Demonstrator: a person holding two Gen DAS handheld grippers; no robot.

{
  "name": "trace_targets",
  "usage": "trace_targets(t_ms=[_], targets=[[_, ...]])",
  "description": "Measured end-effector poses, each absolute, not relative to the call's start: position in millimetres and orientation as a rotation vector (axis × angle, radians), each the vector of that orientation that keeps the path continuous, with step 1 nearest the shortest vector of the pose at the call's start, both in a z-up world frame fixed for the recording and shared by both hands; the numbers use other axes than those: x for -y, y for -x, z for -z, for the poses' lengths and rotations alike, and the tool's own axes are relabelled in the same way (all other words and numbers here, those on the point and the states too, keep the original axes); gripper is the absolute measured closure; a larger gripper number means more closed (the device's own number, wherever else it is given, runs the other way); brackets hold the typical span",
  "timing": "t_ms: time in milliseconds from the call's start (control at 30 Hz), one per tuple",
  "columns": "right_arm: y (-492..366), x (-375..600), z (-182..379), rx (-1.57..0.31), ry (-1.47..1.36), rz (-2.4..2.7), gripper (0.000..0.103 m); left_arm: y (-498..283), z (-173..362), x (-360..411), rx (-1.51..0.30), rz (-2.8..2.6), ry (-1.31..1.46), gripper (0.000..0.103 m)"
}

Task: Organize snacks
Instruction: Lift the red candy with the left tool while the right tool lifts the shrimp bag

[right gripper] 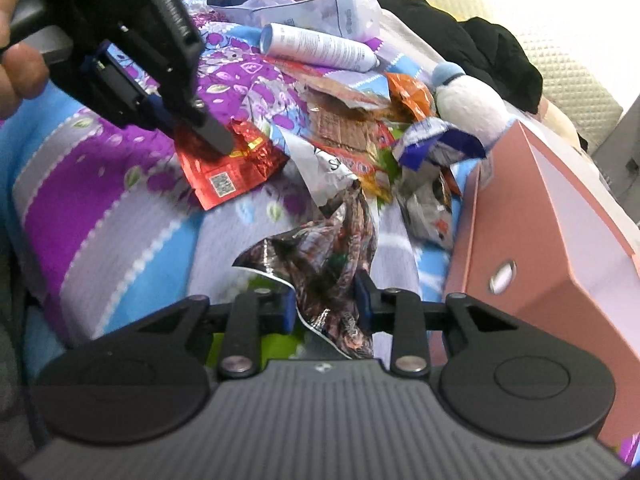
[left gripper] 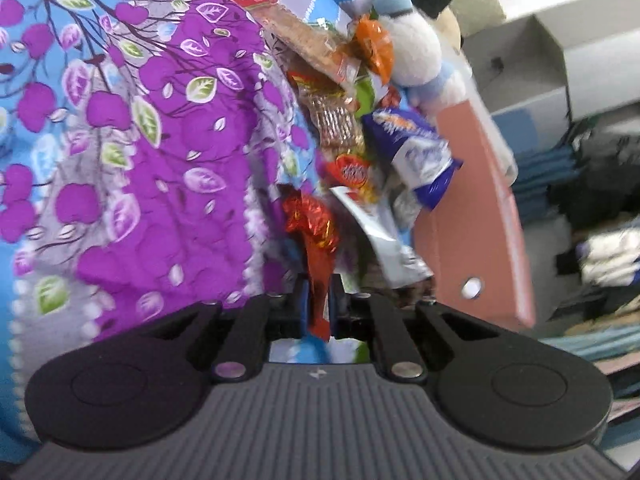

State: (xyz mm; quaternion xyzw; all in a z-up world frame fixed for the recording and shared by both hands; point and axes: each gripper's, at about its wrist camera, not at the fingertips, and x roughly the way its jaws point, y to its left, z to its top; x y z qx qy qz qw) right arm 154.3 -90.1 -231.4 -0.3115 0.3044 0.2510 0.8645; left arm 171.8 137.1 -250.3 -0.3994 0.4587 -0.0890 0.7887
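Note:
My left gripper [left gripper: 319,308] is shut on a red foil snack packet [left gripper: 314,232], which sticks up between its blue pads. The right wrist view shows the same left gripper [right gripper: 212,138] at the upper left, lifting that red packet [right gripper: 228,168] just above the blanket. My right gripper [right gripper: 326,304] is shut on a crumpled dark brown foil packet [right gripper: 316,256], with both pads pressing its sides. A pile of other snack packets [left gripper: 344,120] lies beyond on the bed, among them a blue and white packet [right gripper: 436,140] and an orange one [right gripper: 408,88].
A pink box [right gripper: 552,220] stands right of the pile, close to my right gripper. A white plush toy [right gripper: 468,100] and a white tube [right gripper: 320,46] lie behind the snacks. The purple and blue floral blanket [left gripper: 140,140] covers everything to the left. A person's hand [right gripper: 16,60] holds the left gripper.

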Motion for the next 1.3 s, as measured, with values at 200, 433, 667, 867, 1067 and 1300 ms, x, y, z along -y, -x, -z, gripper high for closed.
trace_targets(t_ms=[200, 433, 667, 867, 1067, 1300], targets=[[-140.6, 104.1, 229.0, -0.672, 0.567, -0.532, 0.032, -161.8, 242.8, -129.4, -1.01, 0.166, 0.739, 0.065], [-138.4, 124.6, 220.4, -0.732, 0.315, -0.58, 0.017, -163.6, 217.6, -110.4, -0.944, 0.106, 0.553, 0.028], [-145.9, 138.2, 199.2, -0.716, 0.116, -0.531, 0.017, -184.7, 207.8, -86.0, -0.918, 0.093, 0.392, 0.025], [-176.3, 142.8, 202.4, -0.744, 0.005, -0.505, 0.018, -202.9, 218.4, -67.9, -0.935, 0.1, 0.305, 0.024], [-201.7, 140.0, 211.9, -0.788, -0.006, -0.464, 0.021, -218.2, 229.0, -56.1, -0.958, 0.075, 0.206, 0.025], [-220.0, 138.5, 230.8, -0.873, -0.062, -0.474, 0.025, -225.5, 240.3, -50.5, -0.97, 0.05, 0.143, 0.034]])
